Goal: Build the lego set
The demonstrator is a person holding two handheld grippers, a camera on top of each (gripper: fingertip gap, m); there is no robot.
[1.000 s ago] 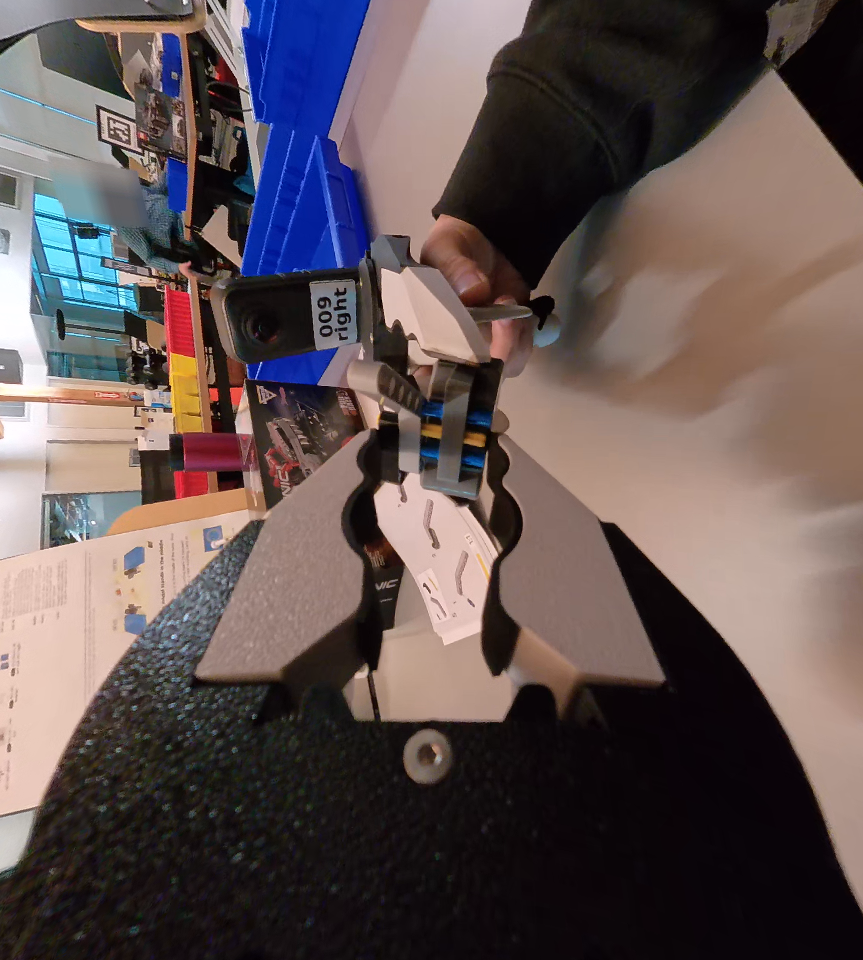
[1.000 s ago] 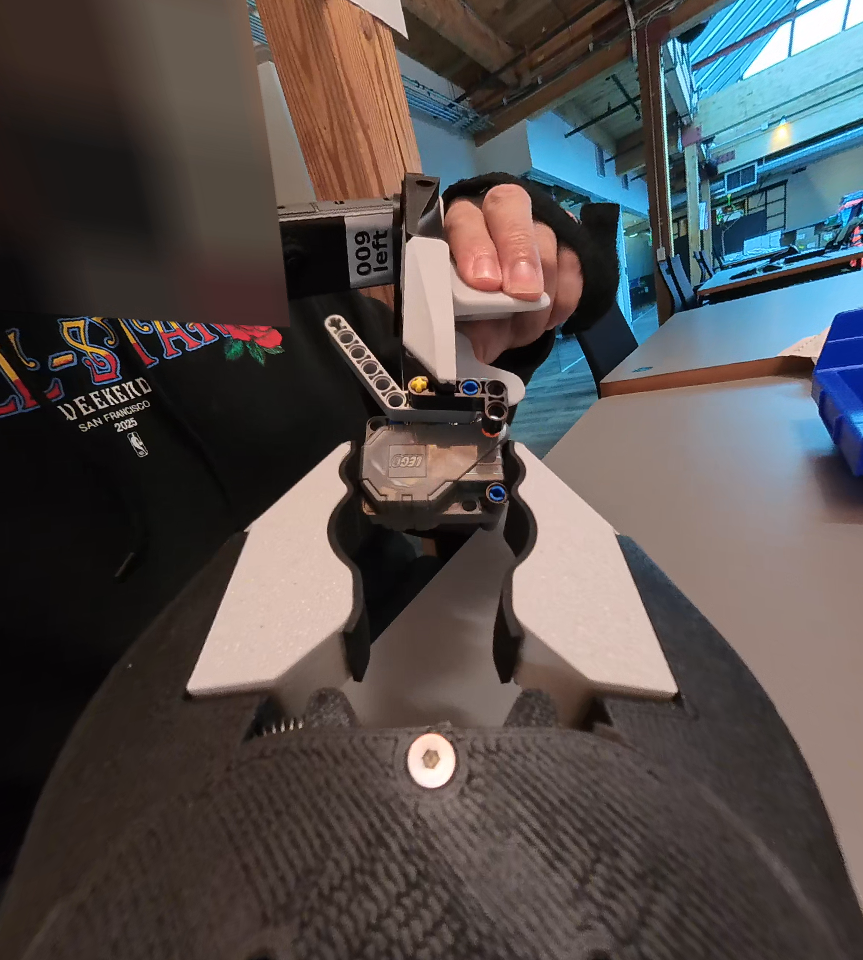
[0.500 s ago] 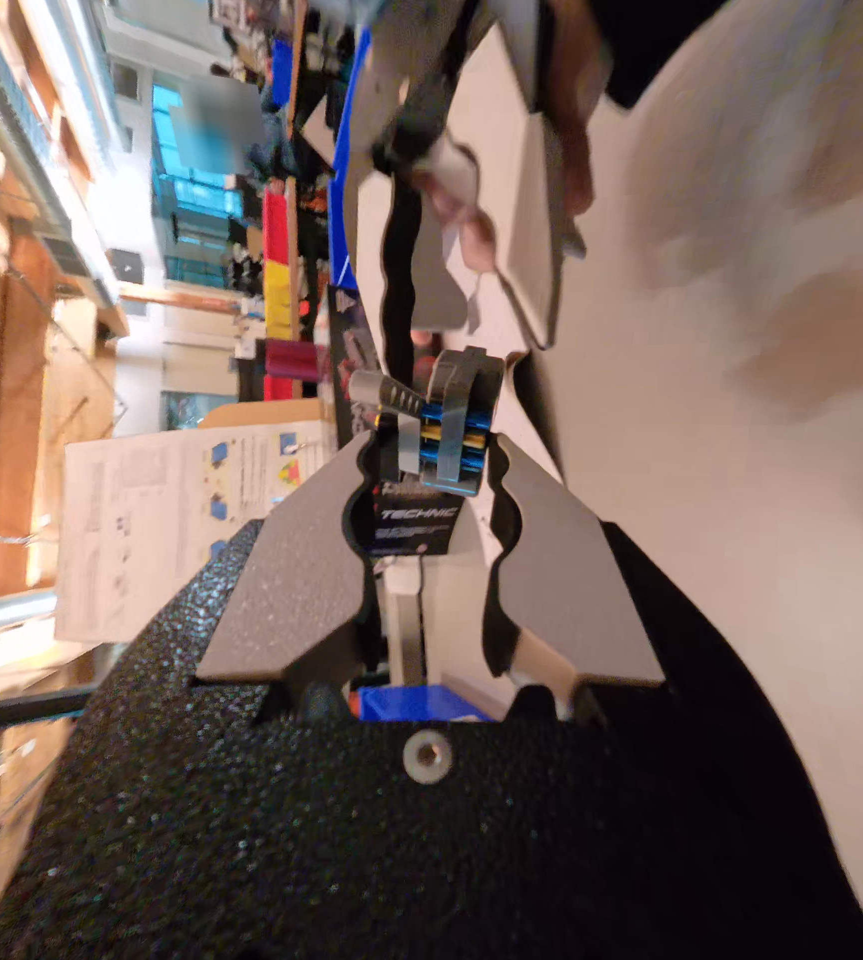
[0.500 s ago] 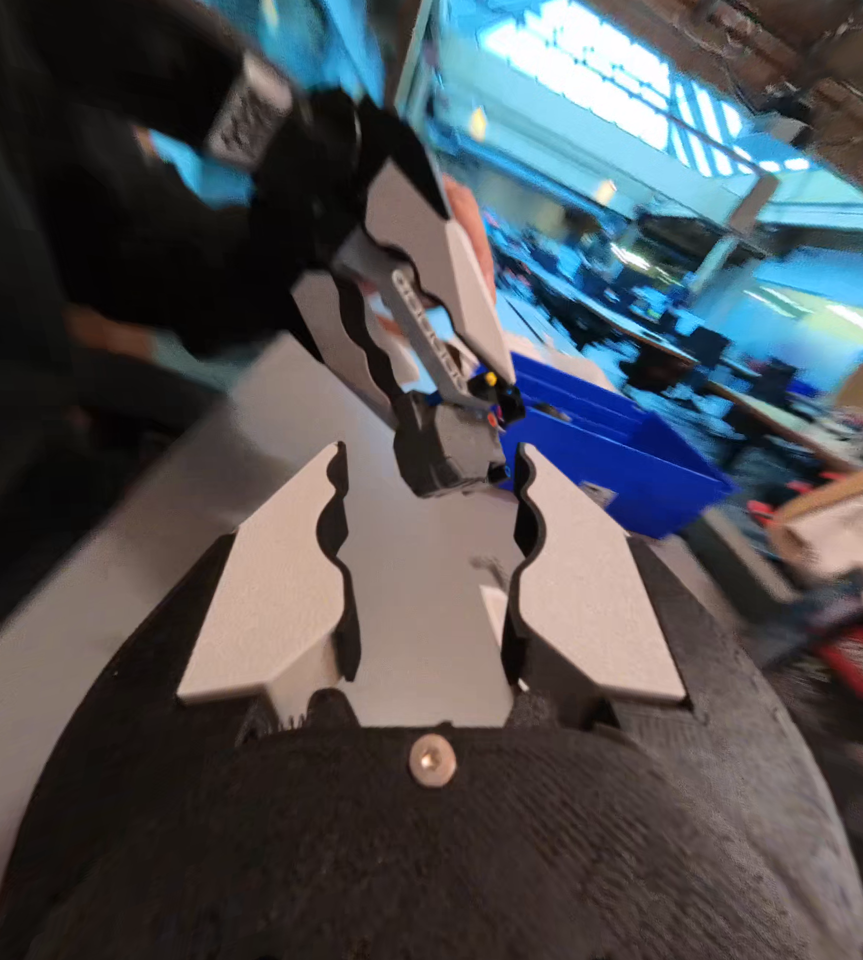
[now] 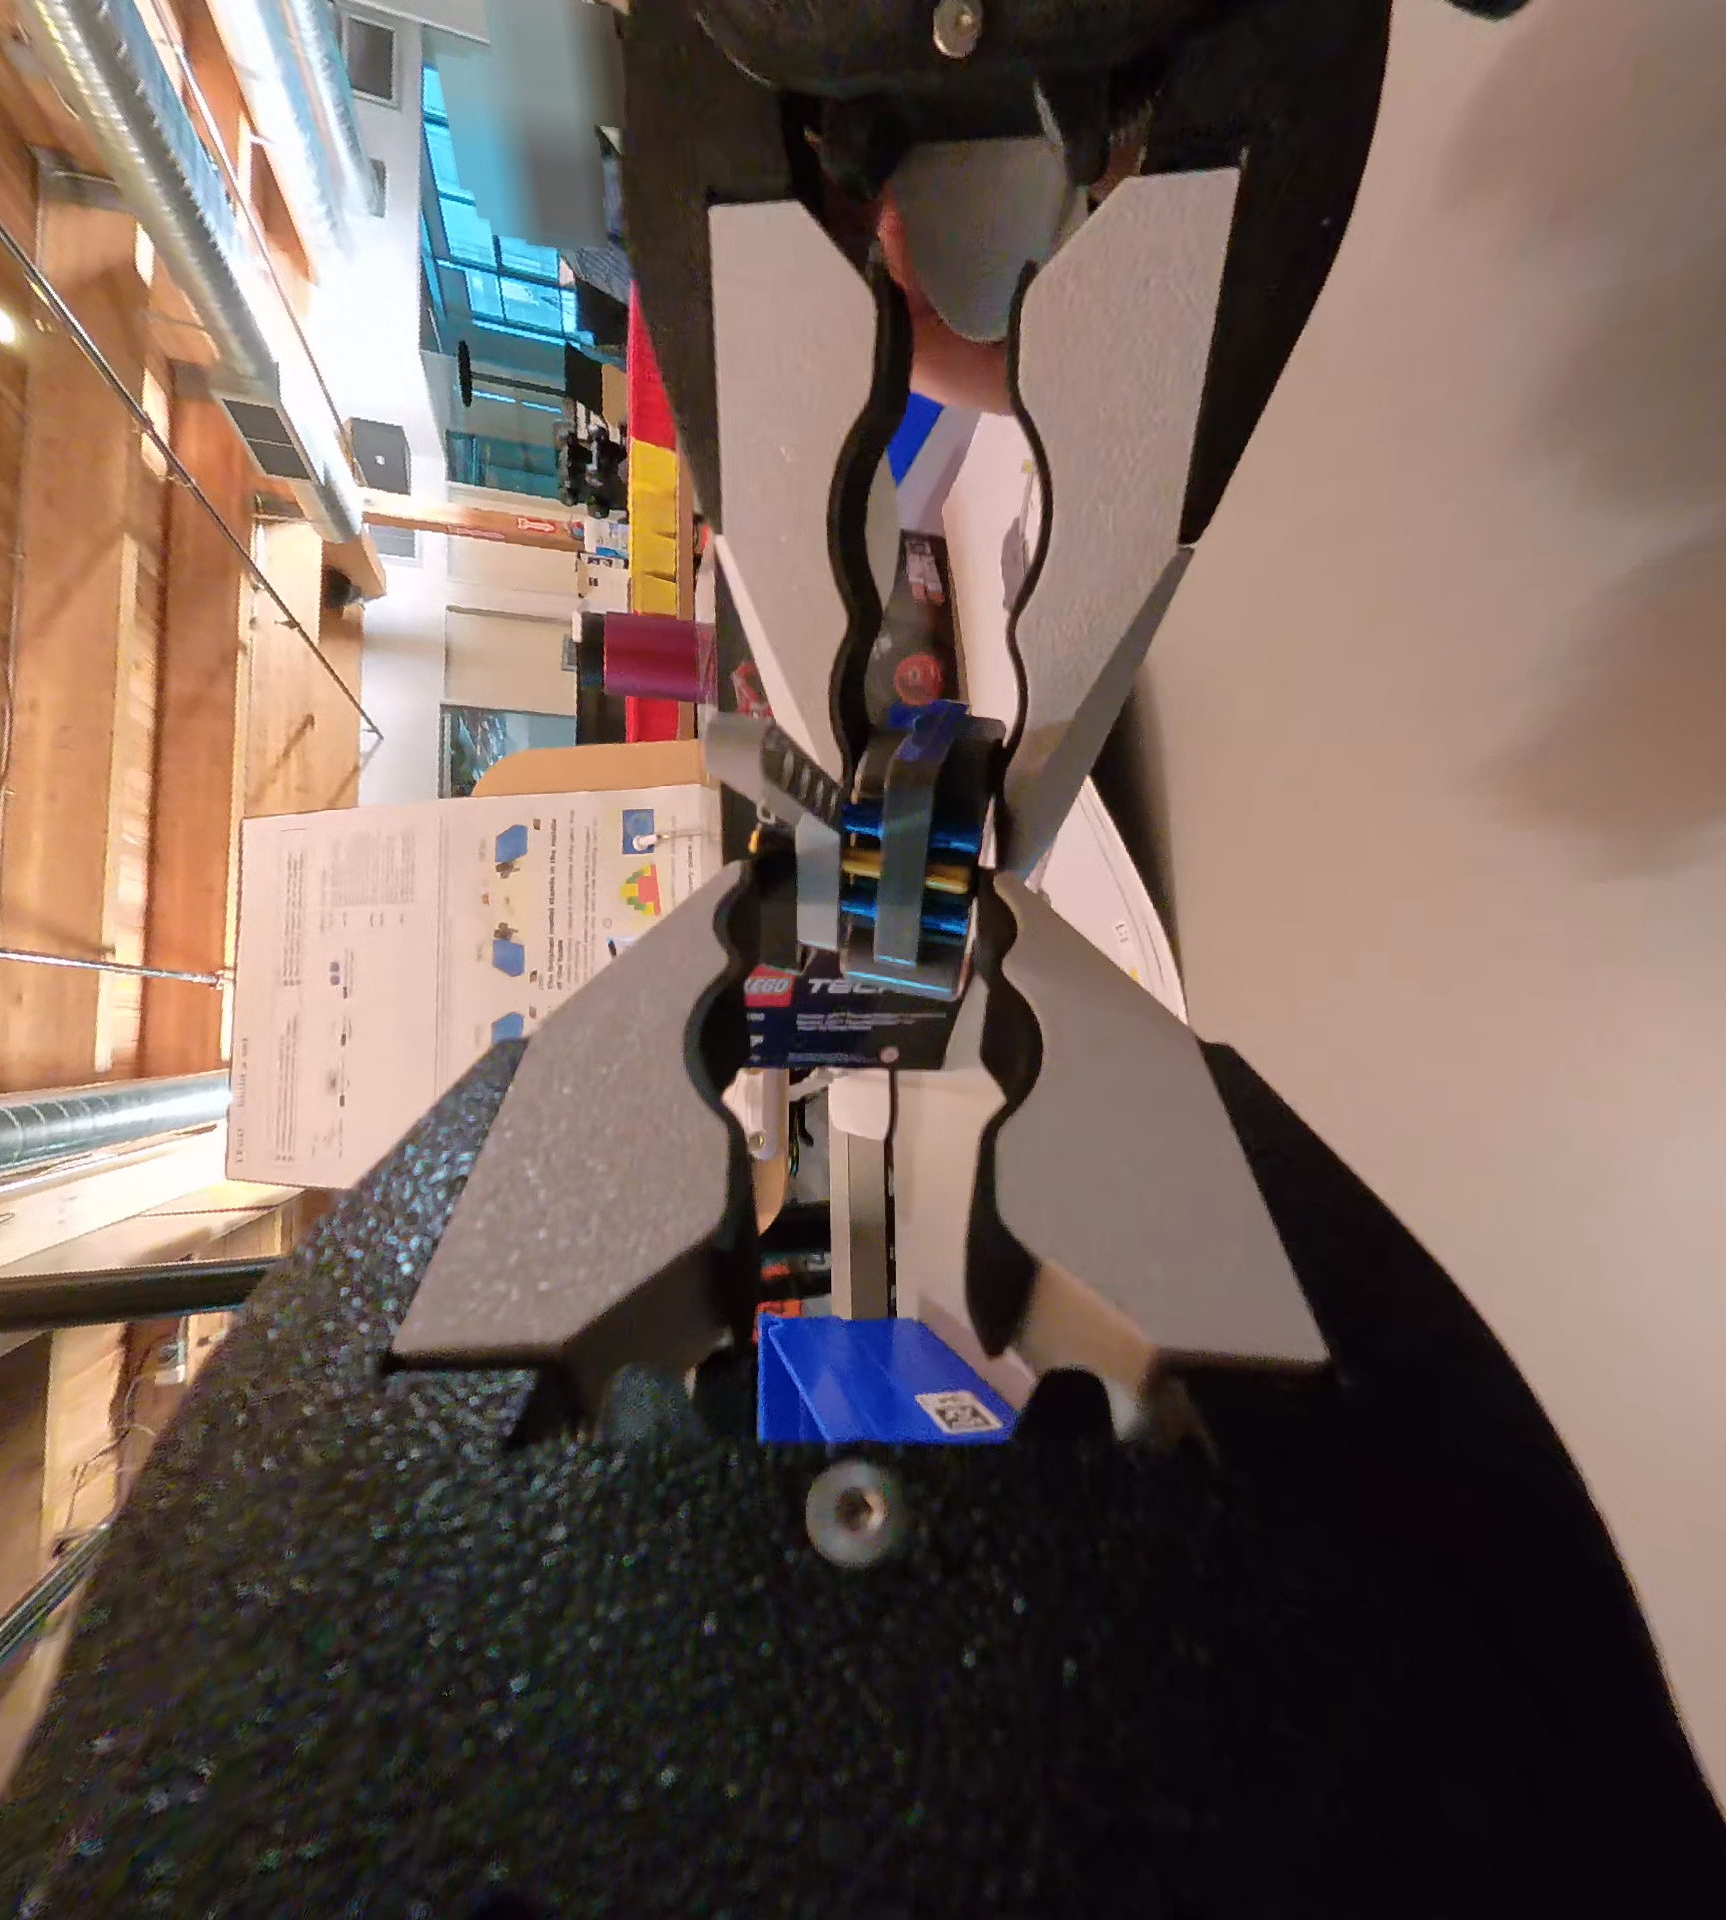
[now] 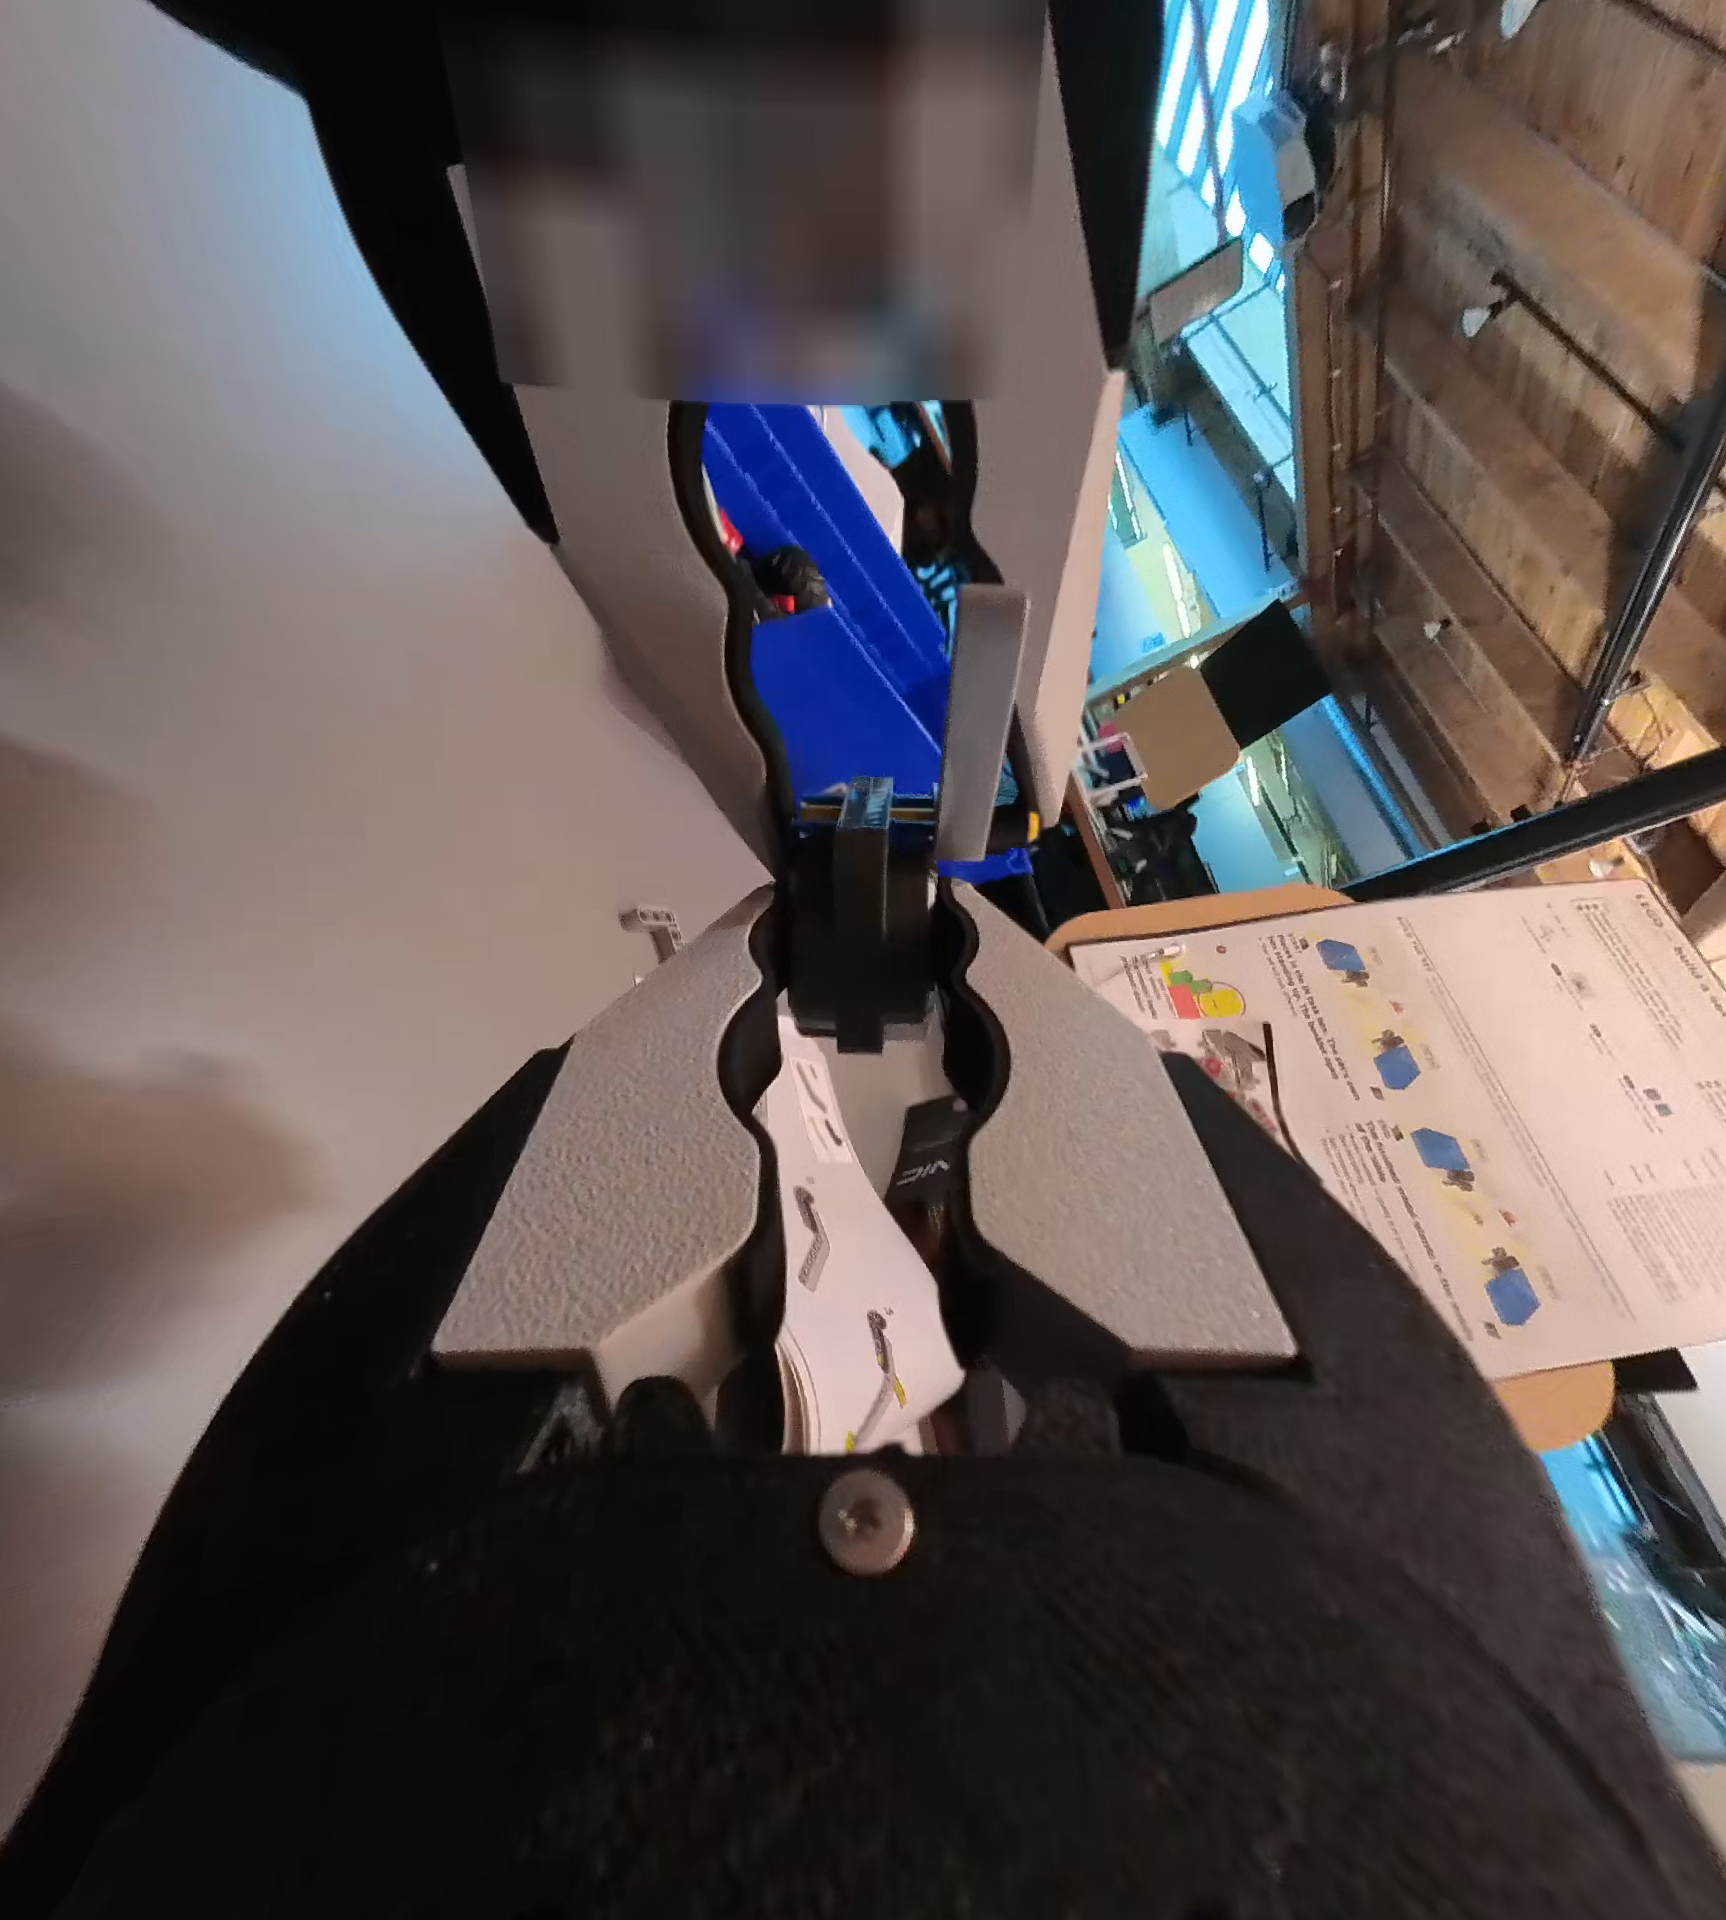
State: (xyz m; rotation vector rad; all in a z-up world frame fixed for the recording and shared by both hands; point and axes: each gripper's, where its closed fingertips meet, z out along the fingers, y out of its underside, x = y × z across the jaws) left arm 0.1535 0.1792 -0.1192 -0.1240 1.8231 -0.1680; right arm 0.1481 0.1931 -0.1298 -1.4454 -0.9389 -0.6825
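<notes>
A small lego assembly (image 5: 895, 862) of grey beams with blue and yellow pins on a dark motor block (image 6: 854, 956) is held in the air between both grippers. My left gripper (image 5: 869, 904) is shut on it from below in the left wrist view. My right gripper (image 5: 926, 743) comes in from the top of that view, tip to tip with the left. In the right wrist view my right gripper (image 6: 859, 925) is shut on the dark block. The left gripper (image 6: 906, 821) faces it from above, beside a long grey beam (image 6: 984, 707).
The white table (image 5: 1461, 935) lies to the right in the left wrist view. A lego box (image 5: 838, 1023), blue bins (image 6: 838, 665), an open booklet (image 6: 838, 1247) and a printed instruction sheet (image 6: 1461, 1122) lie behind. A small grey piece (image 6: 656, 925) lies loose on the table. Only a small space, under 4 cm, lies between the two pairs of fingers.
The right gripper let go of the assembly, swung round opened, and has now shut on it again, facing the left gripper. The left gripper kept its hold and turned.
</notes>
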